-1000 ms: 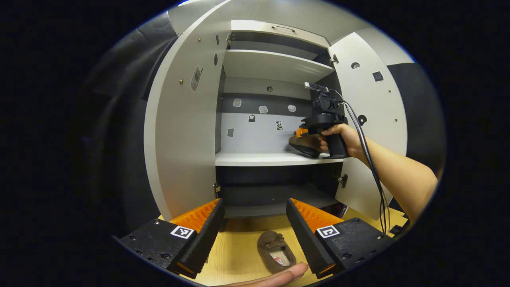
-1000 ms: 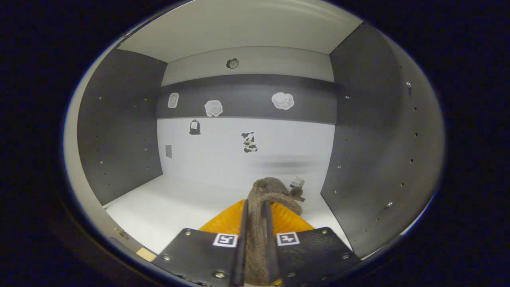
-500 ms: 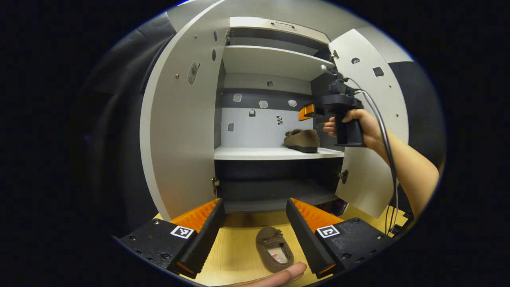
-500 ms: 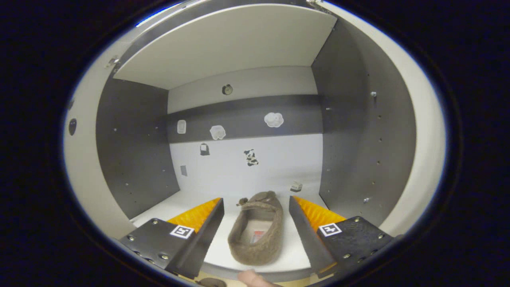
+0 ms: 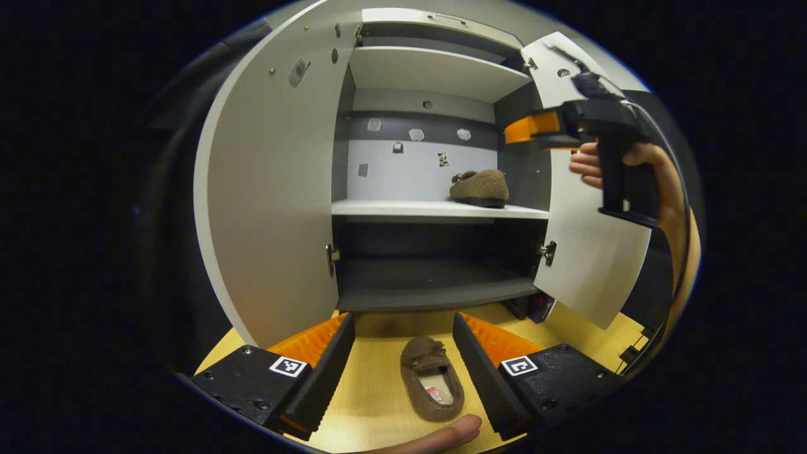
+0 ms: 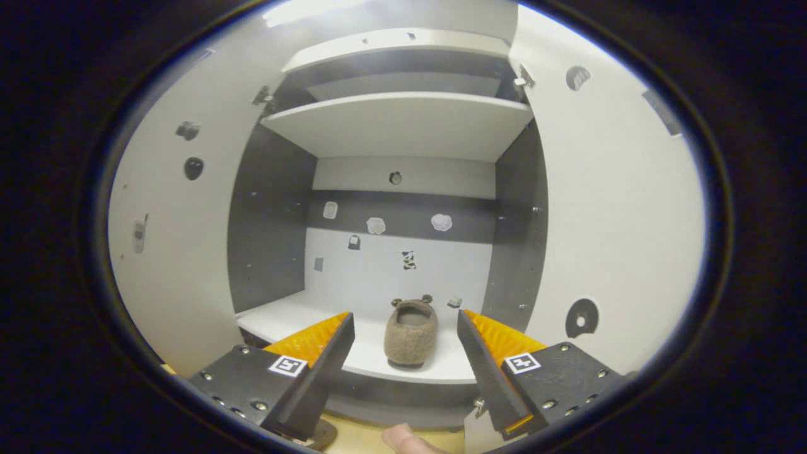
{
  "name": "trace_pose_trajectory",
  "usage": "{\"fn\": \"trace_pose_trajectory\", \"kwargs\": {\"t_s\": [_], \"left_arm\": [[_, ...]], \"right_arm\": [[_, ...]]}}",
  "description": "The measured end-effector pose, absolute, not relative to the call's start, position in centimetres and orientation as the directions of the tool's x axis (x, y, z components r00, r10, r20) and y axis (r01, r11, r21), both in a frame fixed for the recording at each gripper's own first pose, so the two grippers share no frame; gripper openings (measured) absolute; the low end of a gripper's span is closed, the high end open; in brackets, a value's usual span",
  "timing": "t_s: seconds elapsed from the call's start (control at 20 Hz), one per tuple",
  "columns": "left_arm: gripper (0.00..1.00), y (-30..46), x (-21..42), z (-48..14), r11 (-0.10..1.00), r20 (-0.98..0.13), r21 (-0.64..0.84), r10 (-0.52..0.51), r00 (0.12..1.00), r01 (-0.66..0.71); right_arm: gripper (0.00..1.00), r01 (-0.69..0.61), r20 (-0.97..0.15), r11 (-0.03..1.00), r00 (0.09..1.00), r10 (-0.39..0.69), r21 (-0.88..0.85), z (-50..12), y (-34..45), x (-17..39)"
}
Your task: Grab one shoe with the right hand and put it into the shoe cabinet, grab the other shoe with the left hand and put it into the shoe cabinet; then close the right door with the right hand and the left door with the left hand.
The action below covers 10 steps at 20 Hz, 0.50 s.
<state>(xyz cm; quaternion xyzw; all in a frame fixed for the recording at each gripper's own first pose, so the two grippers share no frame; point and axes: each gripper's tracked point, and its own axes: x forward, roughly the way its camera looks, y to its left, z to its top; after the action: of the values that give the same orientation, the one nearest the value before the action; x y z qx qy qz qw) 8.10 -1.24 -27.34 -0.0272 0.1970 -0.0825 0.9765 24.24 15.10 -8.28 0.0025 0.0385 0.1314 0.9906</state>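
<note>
One brown slipper (image 5: 480, 187) rests on the white middle shelf (image 5: 403, 209) of the open shoe cabinet, at its right side; the right gripper view shows the same slipper (image 6: 411, 333) heel-first. My right gripper (image 6: 405, 353) is open and stands back from the shelf, nothing between its fingers; a hand holds that gripper (image 5: 536, 129) high by the right door (image 5: 592, 252) in the left gripper view. The second brown slipper (image 5: 432, 386) lies on the wooden floor (image 5: 372, 403), between the fingers of my open left gripper (image 5: 403, 359), which hovers above it.
Both cabinet doors stand open: the left door (image 5: 265, 189) wide, the right door (image 6: 605, 239) beside my right gripper. A dark lower shelf (image 5: 429, 287) and a white upper shelf (image 5: 435, 72) are bare. A fingertip (image 5: 441, 436) shows at the bottom edge.
My right gripper opened, left the slipper on the middle shelf and drew back up and out of the cabinet. The left gripper stayed open, the view shifting slightly closer to the floor slipper.
</note>
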Motion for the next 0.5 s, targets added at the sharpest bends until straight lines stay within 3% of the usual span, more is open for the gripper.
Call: {"fn": "trace_pose_trajectory", "kwargs": {"t_s": [0.2,0.35,0.5], "left_arm": [[0.97,-2.0,8.3,-31.3,0.985,-0.464,-0.105,-0.172,0.869,0.139],[0.96,-2.7,8.4,-34.0,0.984,-0.513,-0.087,-0.175,0.84,0.152],[0.96,-3.4,8.1,-36.8,0.983,-0.569,-0.086,-0.182,0.802,0.162]], "right_arm": [[0.96,-0.214,0.007,0.977,0.977,0.214,0.02,-7.5,14.6,16.9],[0.96,-0.209,-0.038,0.974,0.976,0.213,0.09,-9.2,14.2,12.3],[0.97,-0.132,-0.078,0.986,0.987,0.14,0.103,-10.5,11.5,10.8]]}}
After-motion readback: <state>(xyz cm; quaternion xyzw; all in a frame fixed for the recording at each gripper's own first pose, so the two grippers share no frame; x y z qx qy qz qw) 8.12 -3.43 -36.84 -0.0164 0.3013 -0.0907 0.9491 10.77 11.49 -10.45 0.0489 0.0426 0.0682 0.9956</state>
